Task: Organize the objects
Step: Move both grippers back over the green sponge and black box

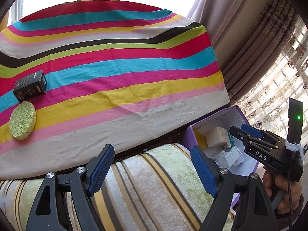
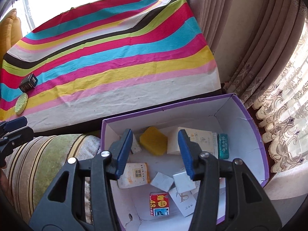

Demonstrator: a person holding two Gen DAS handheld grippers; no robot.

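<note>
A table covered by a striped cloth (image 1: 119, 71) in red, blue, pink, yellow, green, black and white fills most of both views. Brown patterned curtains (image 2: 250, 53) hang to its right beside a bright window.

In front of the table lies a striped towel (image 1: 154, 182) in green, cream and brown, draped over a rounded surface. Just right of the towel stands a purple box (image 2: 256, 127) with white inner walls, open at the top.

Inside the box sit several small items: a yellow sponge (image 2: 153, 143), a large white carton (image 2: 200, 140), a teal packet (image 2: 223, 145) against the right wall, a white and orange packet (image 2: 135, 175), a red and yellow packet (image 2: 159, 204), and a few small white boxes (image 2: 169, 181) tumbled together.

Near the left edge of the cloth, well apart from the purple box, 2 things remain: a black box (image 1: 30, 86) and, just in front of it, an oval green sponge (image 1: 22, 120).

The right gripper (image 2: 155, 154) hangs over the open box with its blue pads parted and nothing between them. A hand (image 1: 283, 188) grips its handle.

The left gripper (image 1: 154, 171) hovers over the towel, its 2 fingers spread wide and holding nothing.
</note>
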